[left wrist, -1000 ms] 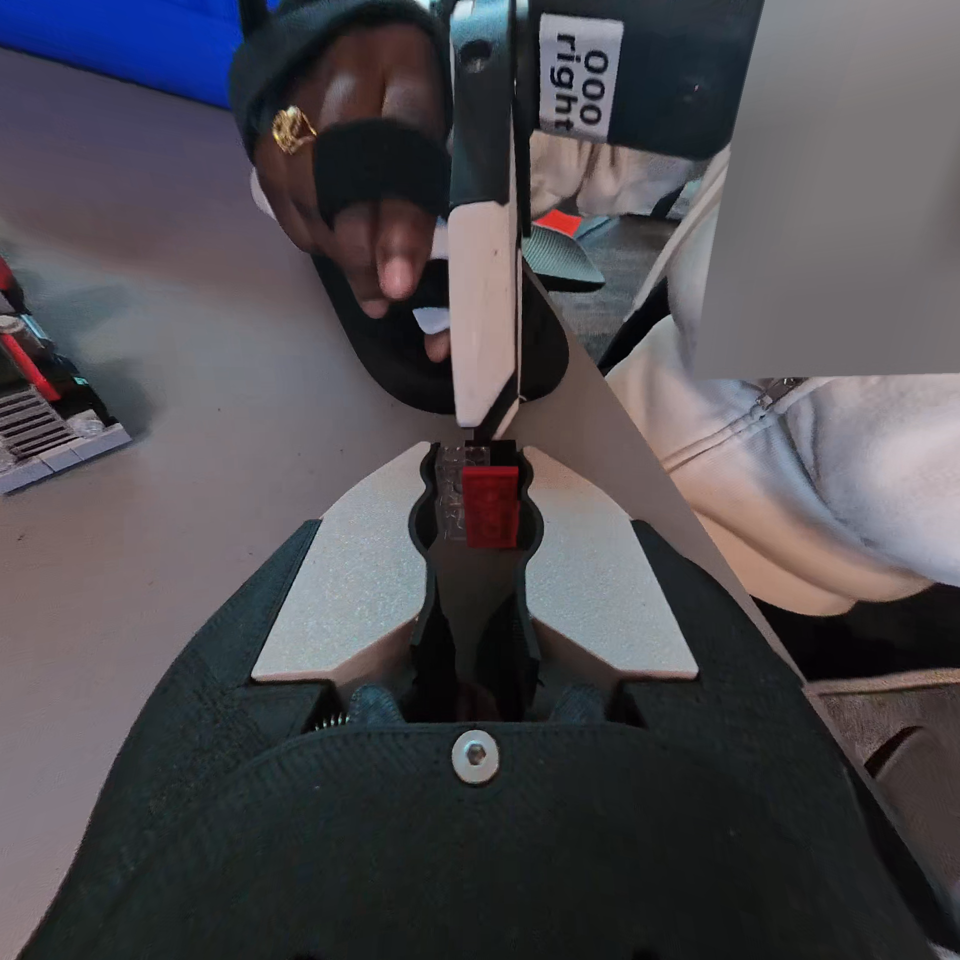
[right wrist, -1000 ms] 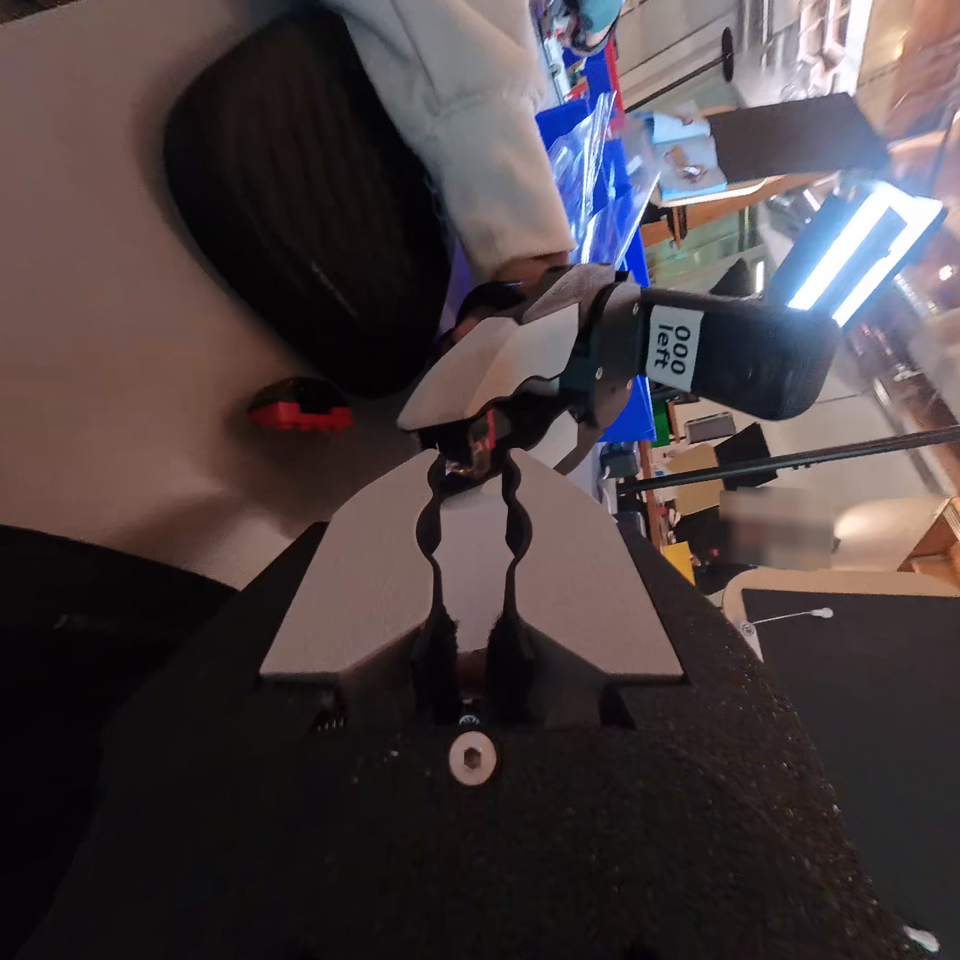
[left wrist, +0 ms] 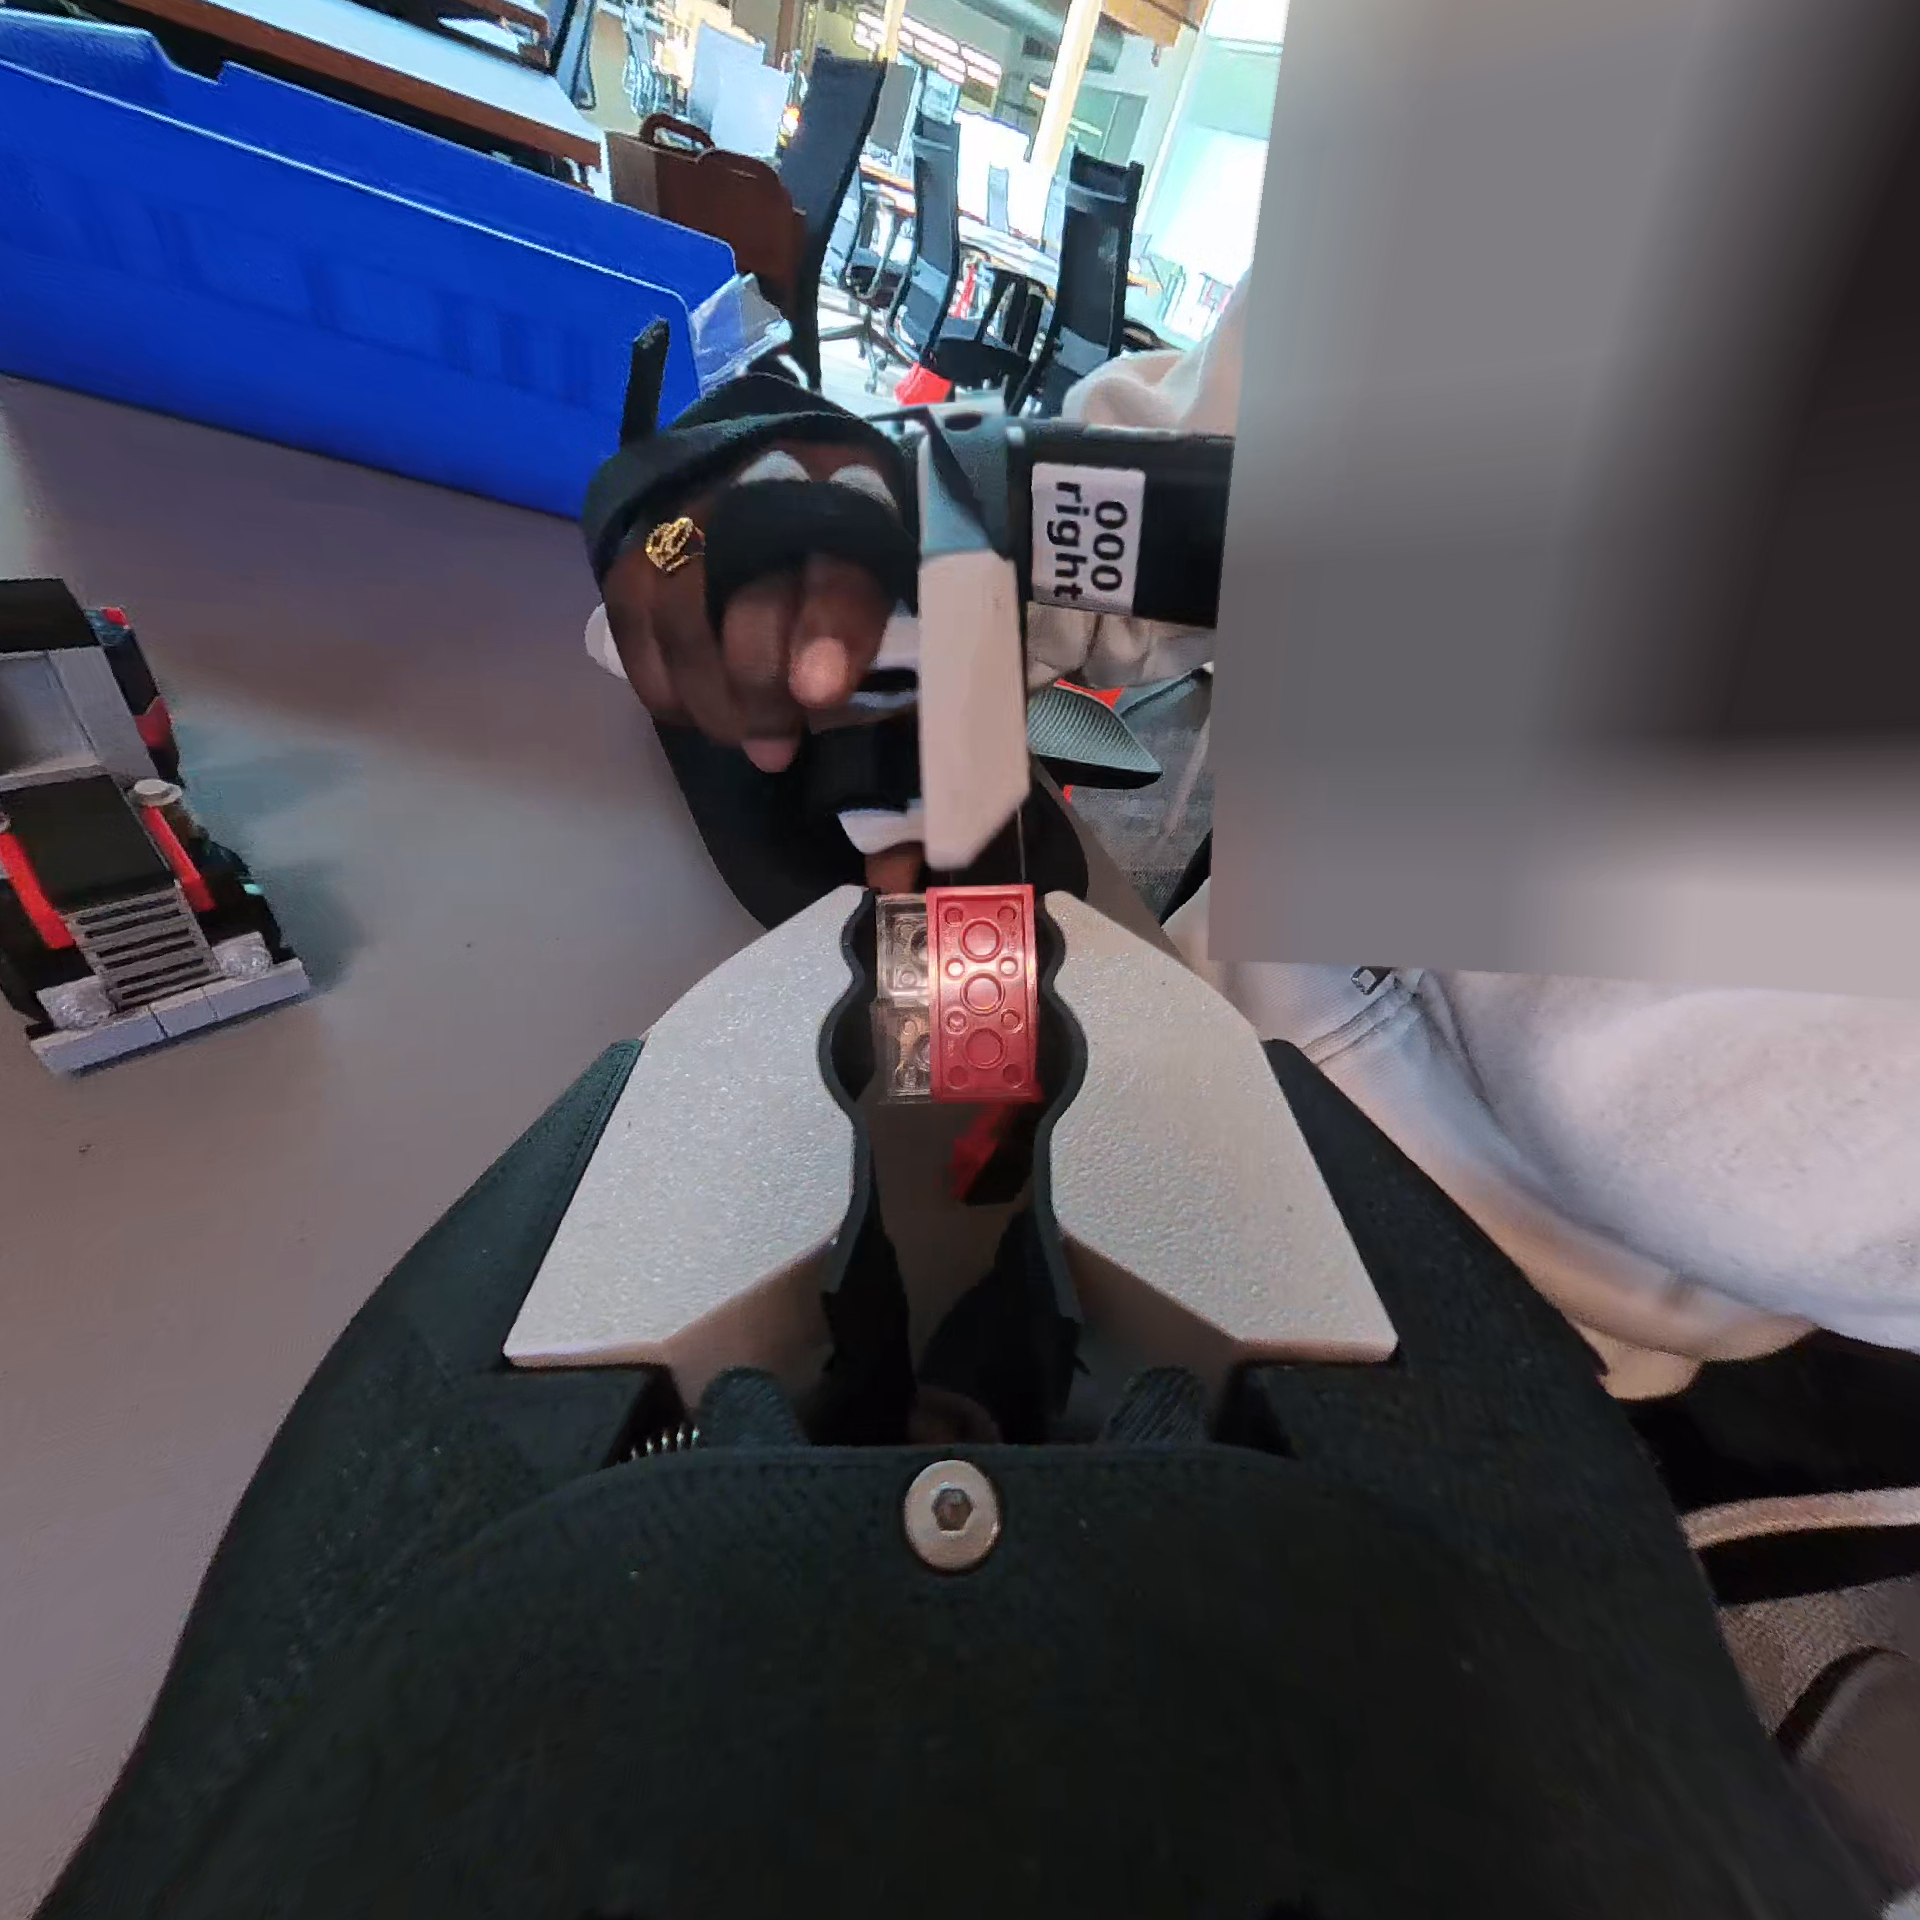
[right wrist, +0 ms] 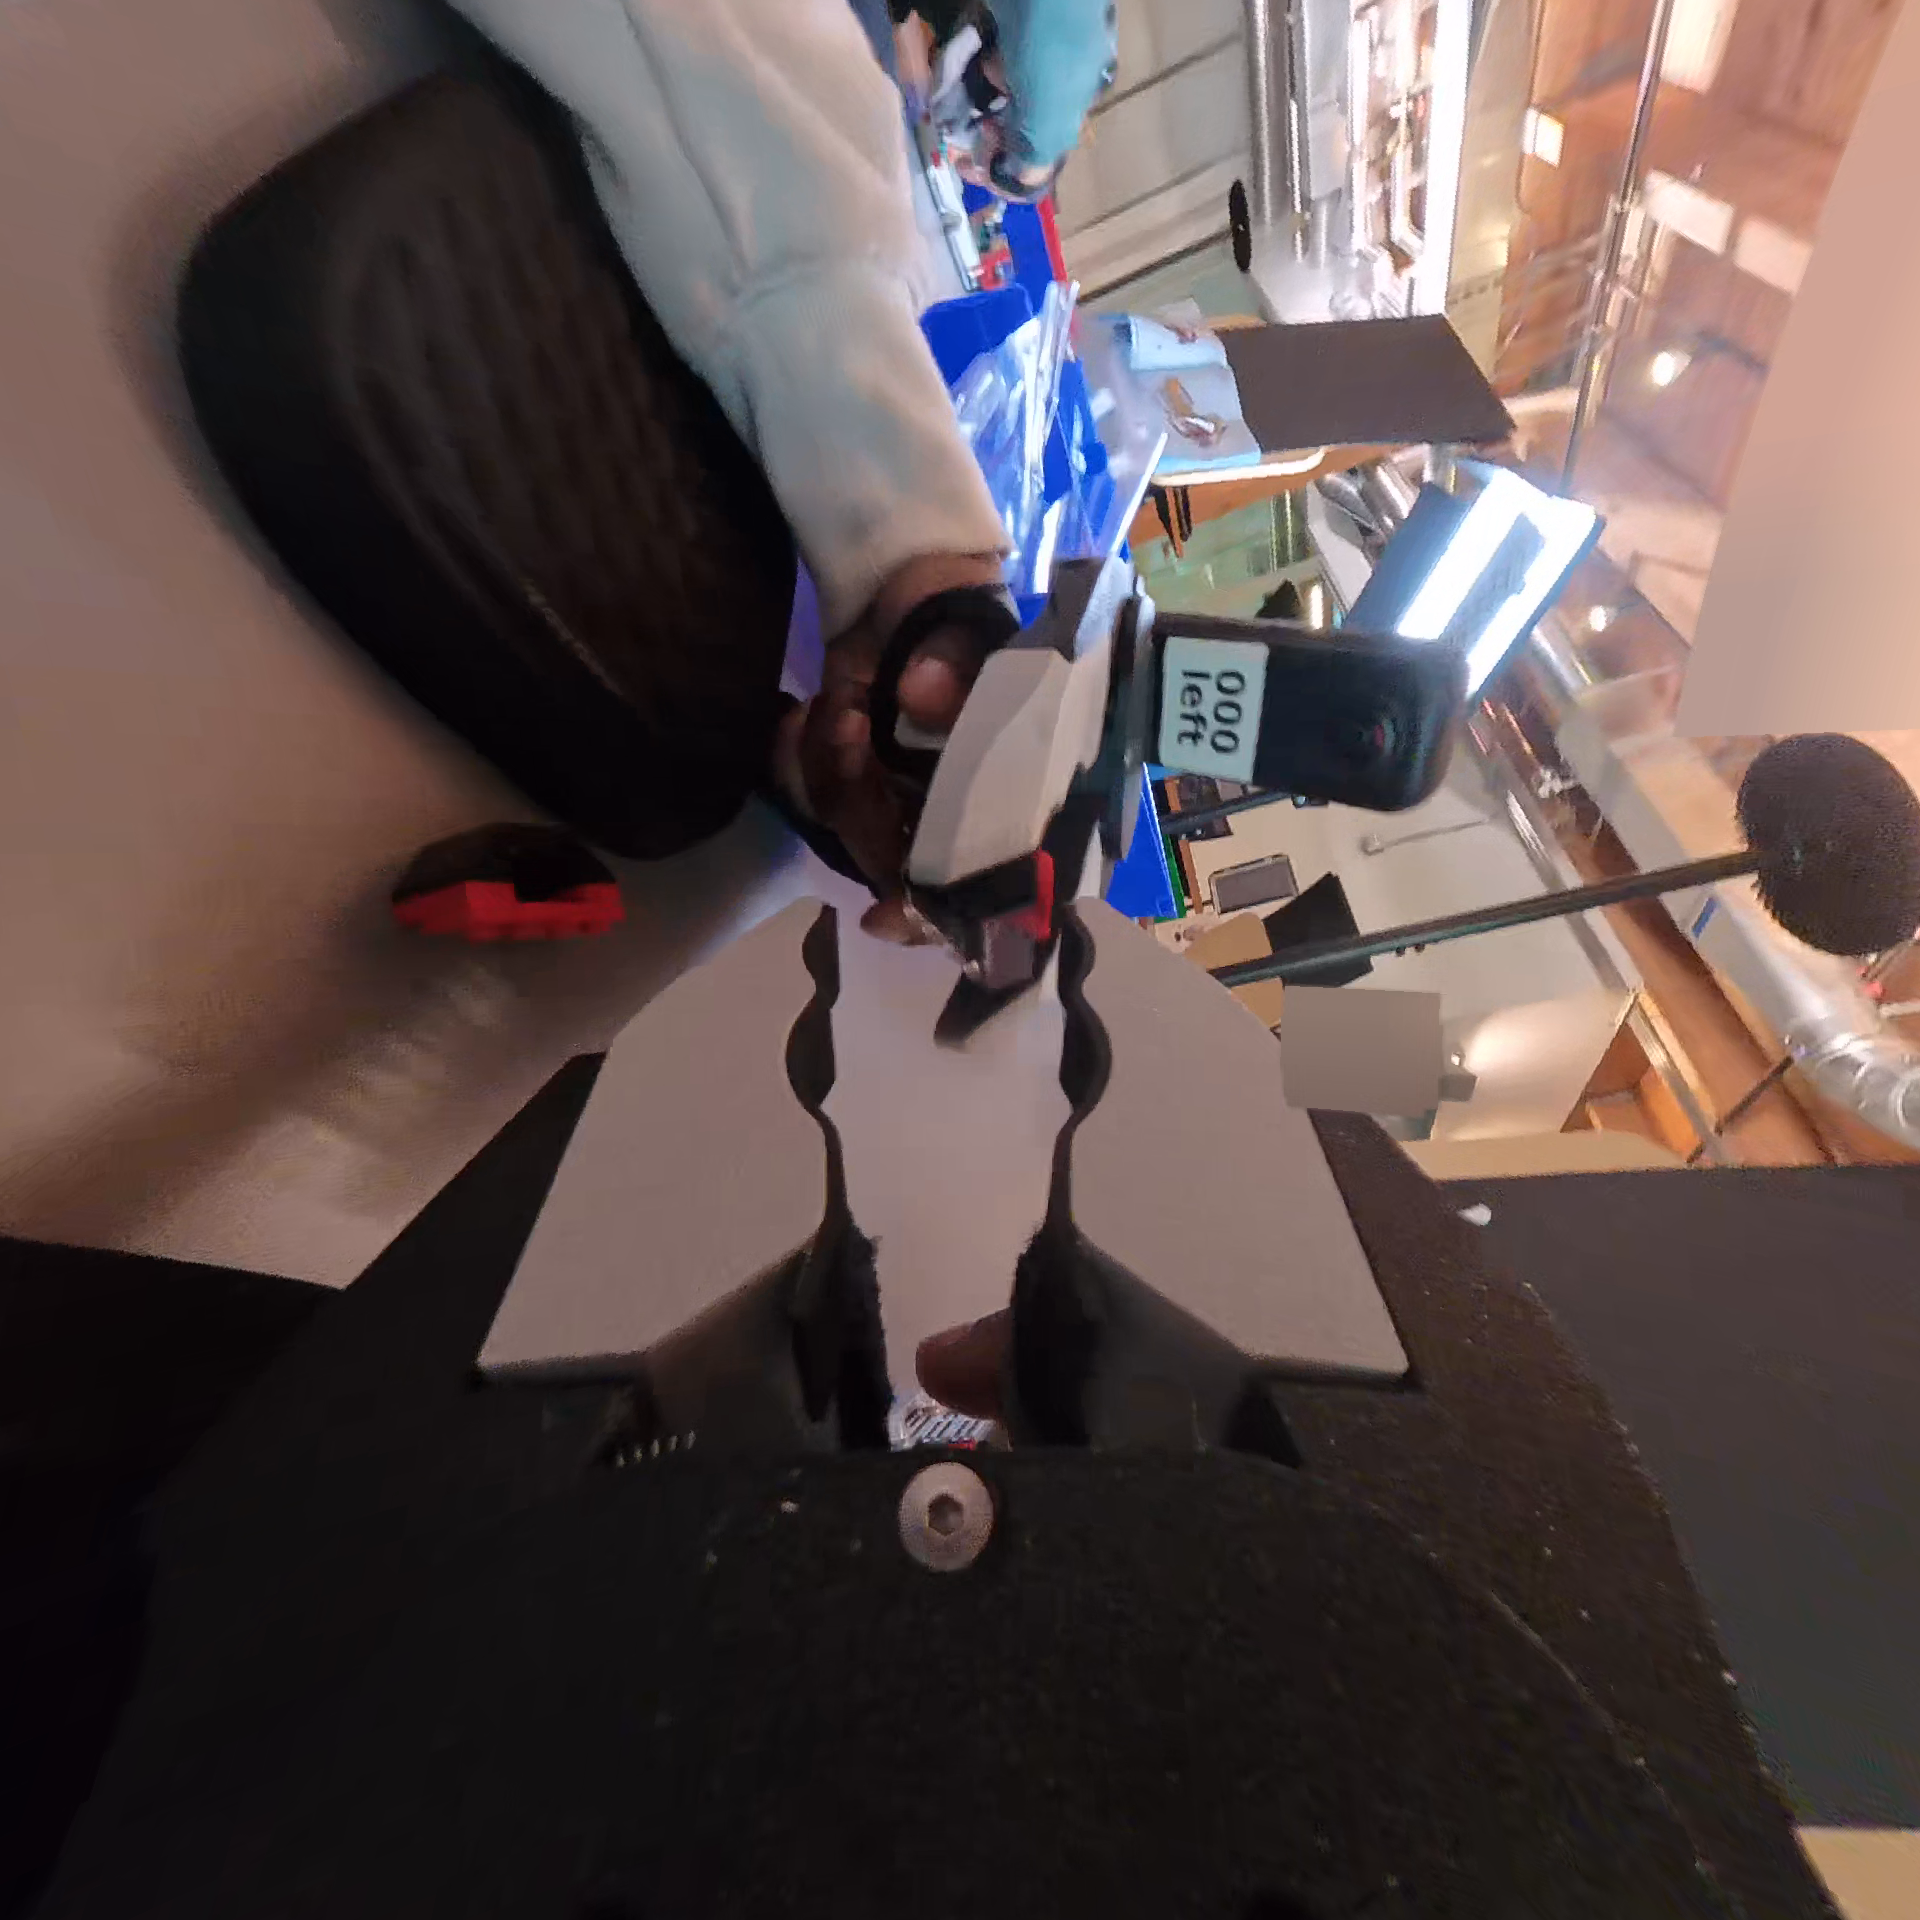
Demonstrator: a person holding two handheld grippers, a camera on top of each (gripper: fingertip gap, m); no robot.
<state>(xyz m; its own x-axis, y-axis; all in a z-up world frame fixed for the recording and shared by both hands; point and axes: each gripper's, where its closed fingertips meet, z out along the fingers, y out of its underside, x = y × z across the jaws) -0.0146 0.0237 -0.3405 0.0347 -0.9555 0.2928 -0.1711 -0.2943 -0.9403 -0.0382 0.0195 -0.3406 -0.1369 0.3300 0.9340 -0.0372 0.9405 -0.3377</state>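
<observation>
In the left wrist view, the left gripper (left wrist: 951, 997) is gripping a small brick assembly (left wrist: 982, 992) between its fingertips, above the table (left wrist: 416, 831). The right gripper (left wrist: 971, 727) is hanging at twelve o'clock just beyond that assembly, its fingertip near the assembly's far edge. A brick-built vehicle (left wrist: 114, 862) is standing on the table at nine o'clock. A bin (left wrist: 312, 281) is lying behind it, at eleven o'clock. In the right wrist view, a loose brick piece (right wrist: 509, 888) is lying on the table at ten o'clock.
</observation>
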